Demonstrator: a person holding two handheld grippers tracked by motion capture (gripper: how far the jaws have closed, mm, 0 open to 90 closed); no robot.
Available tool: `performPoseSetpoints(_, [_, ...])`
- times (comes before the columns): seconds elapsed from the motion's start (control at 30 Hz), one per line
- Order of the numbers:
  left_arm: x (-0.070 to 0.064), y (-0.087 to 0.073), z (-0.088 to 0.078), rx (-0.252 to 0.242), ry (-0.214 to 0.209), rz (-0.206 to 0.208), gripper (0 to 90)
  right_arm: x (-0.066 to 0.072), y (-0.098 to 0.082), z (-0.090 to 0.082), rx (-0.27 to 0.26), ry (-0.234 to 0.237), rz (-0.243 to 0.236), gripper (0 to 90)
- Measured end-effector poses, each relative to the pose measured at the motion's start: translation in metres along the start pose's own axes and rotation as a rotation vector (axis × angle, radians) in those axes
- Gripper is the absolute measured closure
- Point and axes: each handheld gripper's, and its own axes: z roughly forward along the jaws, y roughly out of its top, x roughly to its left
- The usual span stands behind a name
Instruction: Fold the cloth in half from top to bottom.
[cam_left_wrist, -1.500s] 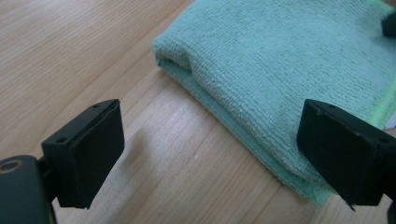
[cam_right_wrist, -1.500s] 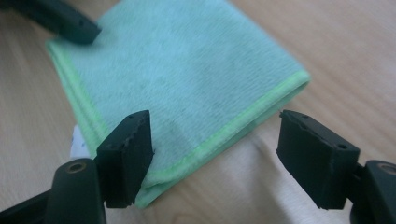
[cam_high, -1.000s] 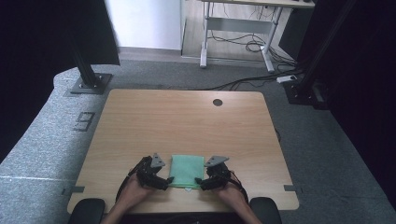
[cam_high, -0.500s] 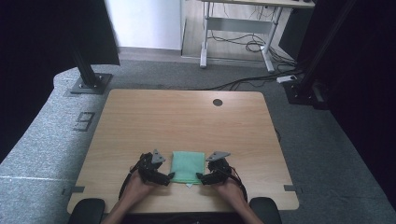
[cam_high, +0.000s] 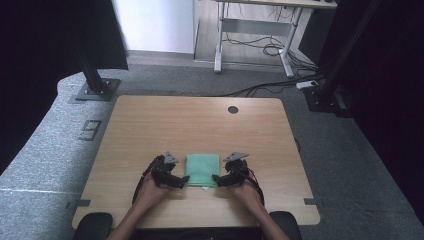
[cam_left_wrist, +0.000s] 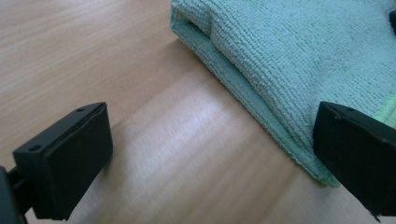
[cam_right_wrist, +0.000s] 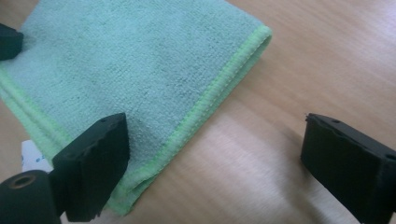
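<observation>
Near the front edge of the light wooden table (cam_high: 150, 125), the folded green microfibre cloth (cam_high: 202, 170) lies flat between your two hands, a small white tag peeking out at its near edge. Your left gripper (cam_high: 184, 180) sits at the cloth's near left corner and your right gripper (cam_high: 216, 179) at its near right corner, set that way, I judge, so each can take one corner for the next fold or lift. Both are released: the left jaws stand wide apart, straddling the cloth's folded left edge and bare wood, and the right jaws have just been opening, with the cloth's bright-hemmed right edge lying between them but neither pad pressing on it.
</observation>
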Motion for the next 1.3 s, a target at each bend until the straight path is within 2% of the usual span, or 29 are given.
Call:
performPoseSetpoints(0.4, [0.014, 0.016, 0.014, -0.002, 0.009, -0.014, 0.0, -0.019, 0.01, 0.012, -0.022, -0.033, 0.029, 3.8])
performPoseSetpoints(0.87, [0.035, 0.034, 0.029, -0.004, 0.027, -0.032, 0.0, -0.036, 0.022, 0.026, -0.053, -0.051, 0.047, 2.6])
performPoseSetpoints(1.3, [0.053, 0.049, 0.041, -0.002, 0.046, -0.055, 0.0, -0.054, 0.038, 0.041, -0.055, -0.058, 0.054, 2.4])
